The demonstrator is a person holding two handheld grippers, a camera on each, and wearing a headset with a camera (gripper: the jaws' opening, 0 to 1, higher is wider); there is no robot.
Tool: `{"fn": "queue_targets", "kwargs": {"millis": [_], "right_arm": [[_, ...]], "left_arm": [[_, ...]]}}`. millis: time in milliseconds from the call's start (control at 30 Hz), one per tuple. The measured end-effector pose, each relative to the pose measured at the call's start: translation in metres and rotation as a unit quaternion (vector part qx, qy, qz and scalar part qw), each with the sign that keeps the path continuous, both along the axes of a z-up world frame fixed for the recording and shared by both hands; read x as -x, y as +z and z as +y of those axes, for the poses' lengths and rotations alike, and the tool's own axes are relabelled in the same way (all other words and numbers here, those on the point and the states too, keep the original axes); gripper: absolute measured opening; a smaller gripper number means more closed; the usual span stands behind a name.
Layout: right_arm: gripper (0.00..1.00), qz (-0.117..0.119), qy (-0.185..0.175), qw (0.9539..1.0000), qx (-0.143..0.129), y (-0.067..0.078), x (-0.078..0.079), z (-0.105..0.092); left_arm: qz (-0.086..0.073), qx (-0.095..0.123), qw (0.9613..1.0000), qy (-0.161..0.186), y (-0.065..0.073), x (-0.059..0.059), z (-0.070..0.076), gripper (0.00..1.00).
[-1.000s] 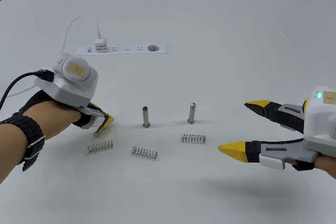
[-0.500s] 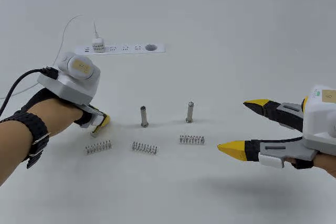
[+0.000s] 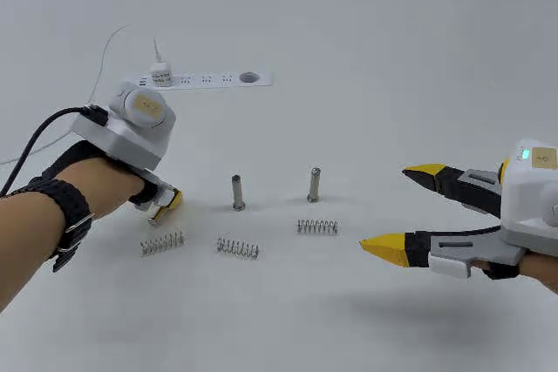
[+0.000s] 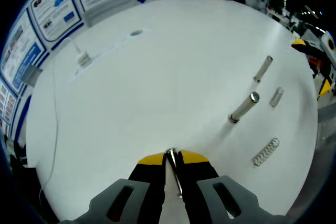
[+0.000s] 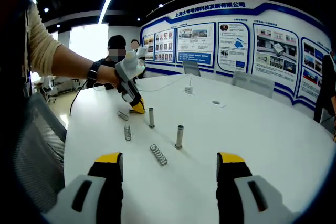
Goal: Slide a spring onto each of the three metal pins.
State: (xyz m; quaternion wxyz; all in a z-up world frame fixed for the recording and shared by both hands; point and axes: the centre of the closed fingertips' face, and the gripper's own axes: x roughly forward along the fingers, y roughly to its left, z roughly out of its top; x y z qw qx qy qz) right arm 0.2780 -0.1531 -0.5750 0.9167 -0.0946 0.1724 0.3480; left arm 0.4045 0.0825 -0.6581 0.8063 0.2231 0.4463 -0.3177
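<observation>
Two metal pins stand upright on the white table, one at the centre and one to its right. In front of them lie three springs: left, middle, right. My left gripper is shut on a third metal pin, whose lower end sits close to the table just above the left spring. My right gripper hovers wide open to the right of the springs, with nothing between its fingers. The right gripper view has both standing pins and the nearest spring ahead.
A white power strip with a plug and cable lies at the back left. A black cable trails from my left gripper. Office chairs and wall posters stand beyond the table in the right gripper view.
My left hand has tilted and shifted slightly to the right over the held pin. The right gripper, the standing pins and the springs stay where they were; the camera has drifted a little.
</observation>
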Motion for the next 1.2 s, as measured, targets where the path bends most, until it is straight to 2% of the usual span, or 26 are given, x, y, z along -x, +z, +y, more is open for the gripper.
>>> {"fn": "queue_targets", "kwargs": {"millis": [100,200,467,733,900,1200], "right_arm": [[0.74,0.000,-0.001,1.0000,0.000,0.000,0.000,-0.001],[0.73,0.002,-0.001,1.0000,0.001,-0.002,0.001,-0.001],[0.73,0.001,0.002,1.0000,0.000,0.001,0.002,0.003],[0.73,-0.001,-0.001,1.0000,0.001,0.003,0.002,0.003],[0.73,0.000,0.000,1.0000,0.002,0.002,0.002,0.004],[0.73,-0.002,0.003,1.0000,0.003,0.004,0.003,0.007]], "left_arm": [[0.001,-0.006,1.0000,0.000,0.000,0.000,0.000,0.10],[0.005,-0.007,0.9999,0.014,0.000,0.001,0.000,0.09],[0.000,-0.022,0.9995,0.022,0.000,0.001,0.000,0.08],[0.001,-0.006,0.9993,0.036,0.002,0.001,0.000,0.07],[-0.002,0.013,0.9990,0.043,0.013,-0.001,-0.001,0.07],[-0.019,0.030,0.9982,0.048,0.030,-0.003,0.002,0.07]]}}
